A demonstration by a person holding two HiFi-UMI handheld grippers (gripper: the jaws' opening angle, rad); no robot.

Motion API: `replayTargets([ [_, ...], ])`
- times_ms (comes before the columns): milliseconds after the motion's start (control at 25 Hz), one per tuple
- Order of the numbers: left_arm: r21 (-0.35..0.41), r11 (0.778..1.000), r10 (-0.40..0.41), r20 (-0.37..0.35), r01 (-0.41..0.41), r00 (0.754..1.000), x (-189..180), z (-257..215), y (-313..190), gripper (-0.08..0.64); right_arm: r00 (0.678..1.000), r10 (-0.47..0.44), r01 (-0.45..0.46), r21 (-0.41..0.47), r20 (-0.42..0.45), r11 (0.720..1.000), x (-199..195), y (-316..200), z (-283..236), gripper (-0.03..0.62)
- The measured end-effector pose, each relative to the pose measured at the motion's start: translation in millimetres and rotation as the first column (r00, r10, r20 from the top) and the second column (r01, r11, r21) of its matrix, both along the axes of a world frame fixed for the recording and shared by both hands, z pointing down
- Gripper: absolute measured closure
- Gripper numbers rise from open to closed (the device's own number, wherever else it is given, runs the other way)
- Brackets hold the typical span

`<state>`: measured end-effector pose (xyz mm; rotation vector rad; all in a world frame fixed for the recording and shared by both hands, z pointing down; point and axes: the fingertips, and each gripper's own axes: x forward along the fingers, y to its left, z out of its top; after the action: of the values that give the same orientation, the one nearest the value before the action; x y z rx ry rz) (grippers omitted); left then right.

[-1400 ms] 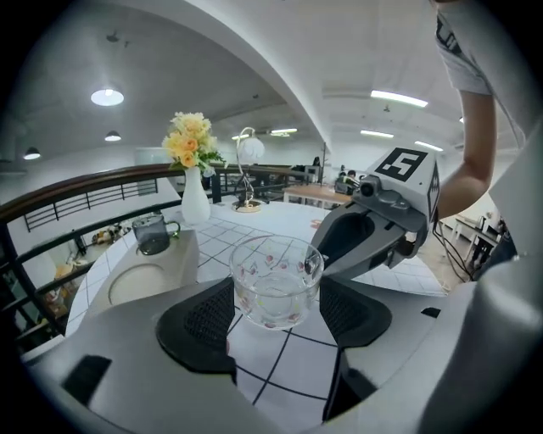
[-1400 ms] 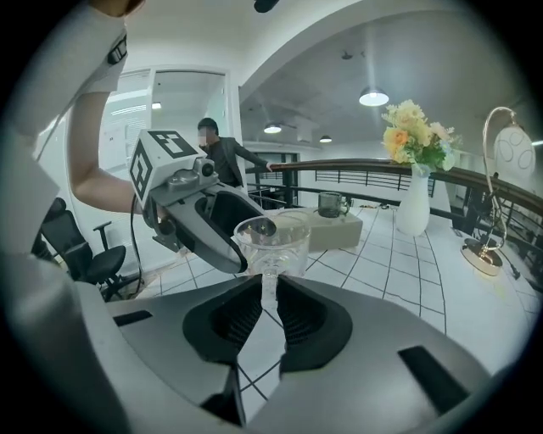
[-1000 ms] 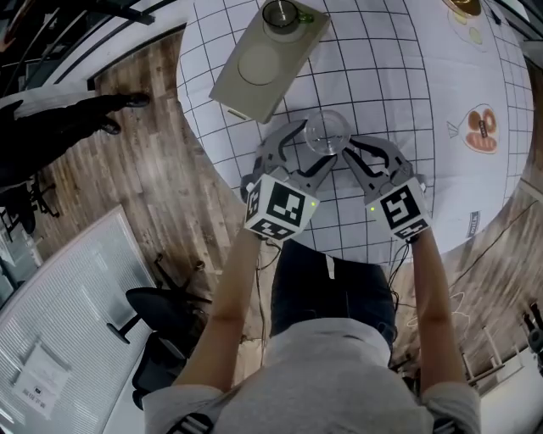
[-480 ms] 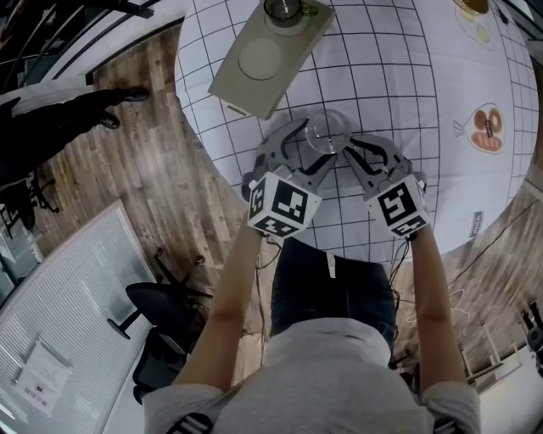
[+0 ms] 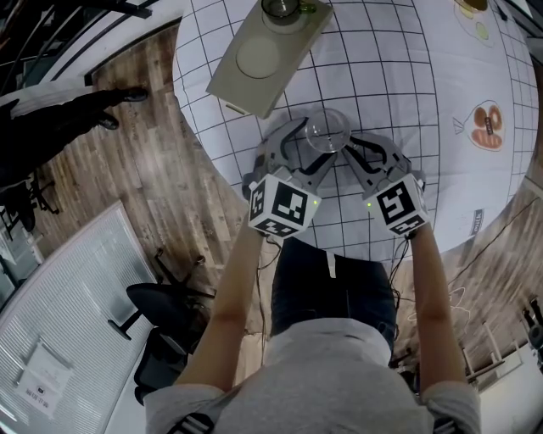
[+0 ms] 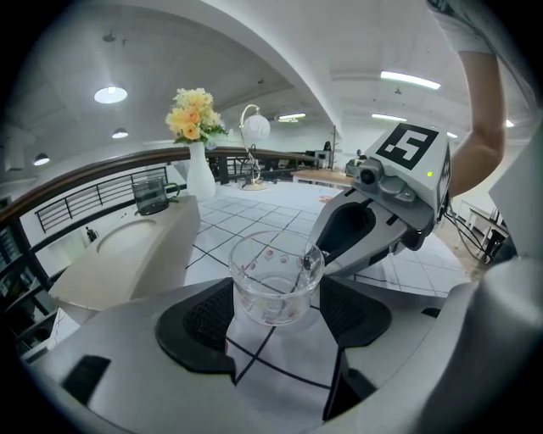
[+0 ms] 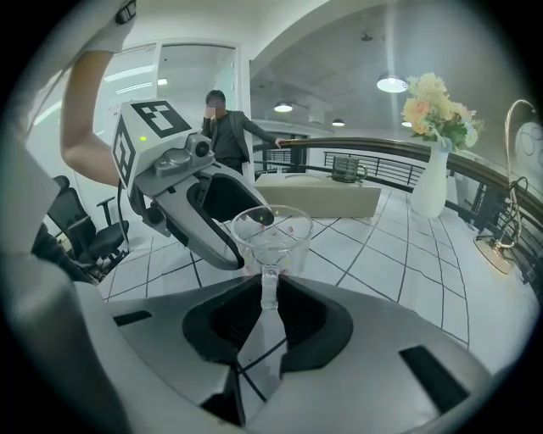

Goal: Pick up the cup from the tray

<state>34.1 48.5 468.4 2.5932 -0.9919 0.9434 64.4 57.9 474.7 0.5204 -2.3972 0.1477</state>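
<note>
A clear glass cup [image 5: 327, 130] with small coloured dots is over the checked tablecloth, clear of the beige tray [image 5: 254, 63]. My left gripper [image 5: 316, 146] has its black pads against the two sides of the cup's body [image 6: 276, 284]. From the other side my right gripper [image 5: 346, 151] is shut on the cup's thin glass handle [image 7: 269, 288], which stands upright in the narrow gap of its jaws. In each gripper view the other gripper appears just behind the cup. I cannot tell whether the cup's base touches the cloth.
On the tray's far end stands a dark glass mug [image 5: 284, 10]. A white vase with yellow flowers [image 6: 199, 165] and a lamp stand further back on the table. A person in dark clothes [image 7: 222, 127] stands by the railing. Office chairs [image 5: 157, 314] are on the wooden floor.
</note>
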Motion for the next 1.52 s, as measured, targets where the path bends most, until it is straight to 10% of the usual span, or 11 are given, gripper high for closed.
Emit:
replayTargets([
  [280, -0.025, 0.996, -0.091, -0.126, 0.089, 0.988, -13.7, -15.5, 5.4, 0.236, 0.995, 0.047, -0.044, -0.041, 0.087, 0.998, 7.3, 0.4, -13.7, 0.508],
  [560, -0.055, 0.951, -0.309, -0.242, 0.305, 0.920, -61.5, -56.4, 23.1, 0.287, 0.942, 0.205, -0.211, -0.006, 0.267, 0.977, 26.4, -10.1, -58.9, 0.508],
  [840, 0.028, 0.922, -0.360, -0.300, 0.385, 0.884, -85.8, -109.6, -9.8, 0.287, 0.903, 0.262, -0.274, -0.011, 0.340, 0.962, 10.8, -37.7, -94.3, 0.508],
  [1120, 0.164, 0.928, -0.278, -0.294, 0.335, 0.914, -110.0, -159.0, -91.5, 0.287, 0.895, 0.233, -0.287, 0.091, 0.380, 0.954, -21.1, -87.0, -132.6, 0.512],
  [1520, 0.152, 0.984, -0.055, -0.204, 0.088, 0.977, -96.2, -145.9, -160.0, 0.287, 0.939, 0.153, -0.206, 0.146, 0.308, 0.968, -46.9, -157.4, -123.9, 0.520],
])
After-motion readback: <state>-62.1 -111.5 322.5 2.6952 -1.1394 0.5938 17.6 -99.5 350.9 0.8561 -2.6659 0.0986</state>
